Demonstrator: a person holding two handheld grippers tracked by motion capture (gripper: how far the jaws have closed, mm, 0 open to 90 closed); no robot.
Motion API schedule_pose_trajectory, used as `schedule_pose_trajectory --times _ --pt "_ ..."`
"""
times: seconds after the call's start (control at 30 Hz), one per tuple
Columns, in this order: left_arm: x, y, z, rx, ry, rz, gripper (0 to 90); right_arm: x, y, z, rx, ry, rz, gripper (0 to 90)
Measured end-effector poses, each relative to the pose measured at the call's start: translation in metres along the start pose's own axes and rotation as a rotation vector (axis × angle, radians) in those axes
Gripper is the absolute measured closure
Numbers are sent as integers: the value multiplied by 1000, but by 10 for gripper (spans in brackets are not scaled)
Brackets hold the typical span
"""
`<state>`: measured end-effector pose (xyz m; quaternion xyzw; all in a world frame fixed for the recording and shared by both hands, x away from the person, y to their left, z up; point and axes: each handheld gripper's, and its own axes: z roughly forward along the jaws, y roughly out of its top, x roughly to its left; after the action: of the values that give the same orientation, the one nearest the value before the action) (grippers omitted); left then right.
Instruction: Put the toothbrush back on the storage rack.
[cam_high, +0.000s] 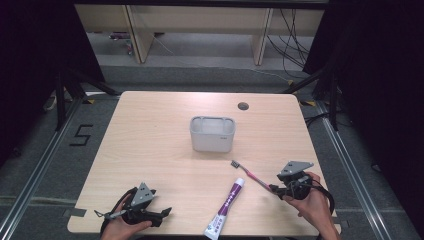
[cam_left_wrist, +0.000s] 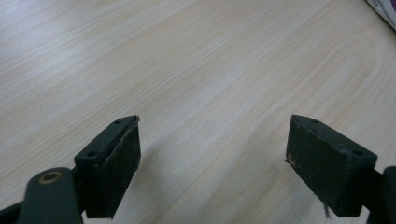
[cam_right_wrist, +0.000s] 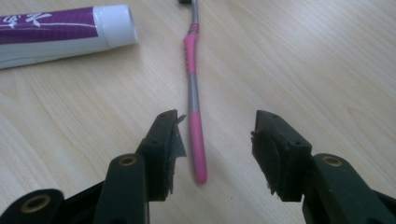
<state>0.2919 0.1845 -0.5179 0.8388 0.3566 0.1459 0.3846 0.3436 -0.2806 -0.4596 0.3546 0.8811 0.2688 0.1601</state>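
one toothbrush (cam_high: 251, 176), one toothpaste tube (cam_high: 225, 202), one holder (cam_high: 212, 133), seemingly.

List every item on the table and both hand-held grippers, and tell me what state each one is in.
Toothbrush: lying flat, handle end between the right jaws, not gripped.
Toothpaste tube: lying flat, cap on.
Grey holder: upright, open top, contents hard to tell.
Right hand-held gripper: open, jaws astride the toothbrush handle.
Left hand-held gripper: open, nothing between its jaws.

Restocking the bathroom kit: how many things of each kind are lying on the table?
Pink and grey plastic toothbrush: 1
Purple and white toothpaste tube: 1
Grey rectangular plastic holder box: 1
Total: 3
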Motion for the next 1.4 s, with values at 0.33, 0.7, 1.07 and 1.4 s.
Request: schedule_pose_trajectory --times 0.33,0.7,1.07,1.4 --pt "0 0 1 -6 -2 -1 173 -2 18 8 39 39 -6 544" --pt "0 0 0 0 -1 -5 173 -7 42 26 140 79 3 606" --pt "0 0 0 0 -3 -7 172 -6 57 43 234 110 -28 659" --pt "-1 0 0 0 1 -17 172 -5 68 60 314 125 -59 708"
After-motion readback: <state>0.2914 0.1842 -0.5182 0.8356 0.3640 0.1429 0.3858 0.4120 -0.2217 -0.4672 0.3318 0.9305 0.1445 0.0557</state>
